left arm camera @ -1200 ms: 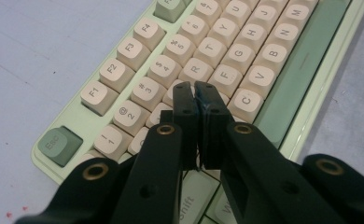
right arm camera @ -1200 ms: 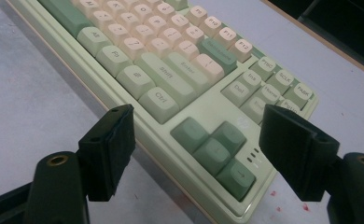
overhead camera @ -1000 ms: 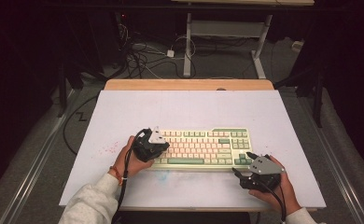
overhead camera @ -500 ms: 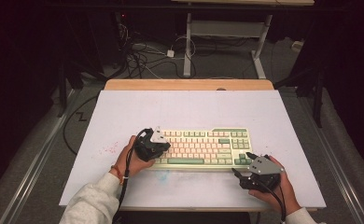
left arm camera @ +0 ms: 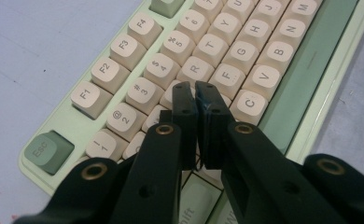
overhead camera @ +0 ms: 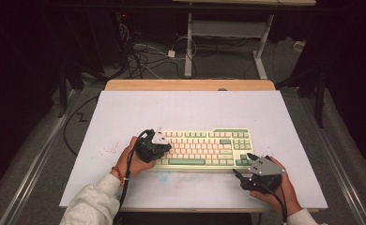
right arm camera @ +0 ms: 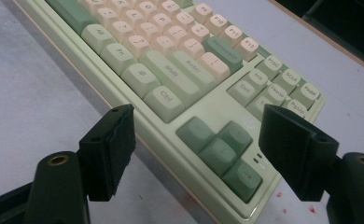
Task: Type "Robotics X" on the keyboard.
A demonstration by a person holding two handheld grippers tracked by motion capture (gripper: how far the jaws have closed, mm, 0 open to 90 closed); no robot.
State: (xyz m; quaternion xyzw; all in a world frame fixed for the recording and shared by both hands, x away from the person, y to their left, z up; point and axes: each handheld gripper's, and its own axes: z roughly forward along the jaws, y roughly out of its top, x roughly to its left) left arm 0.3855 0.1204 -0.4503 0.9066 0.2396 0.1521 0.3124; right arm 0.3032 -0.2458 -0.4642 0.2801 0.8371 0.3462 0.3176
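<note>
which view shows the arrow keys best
The right gripper view: the arrow keys sit close and large between its open tool. The high view shows them tiny at the keyboard's right end. The left gripper view faces the letter keys.

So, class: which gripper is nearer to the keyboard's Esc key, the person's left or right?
Left. The left gripper, jaws shut, sits over the letter keys a few keys from the Esc key. The right gripper, open, is at the keyboard's arrow-key corner, the opposite end.

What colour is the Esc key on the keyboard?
Sage green; the Esc key shows best in the left gripper view.
</note>
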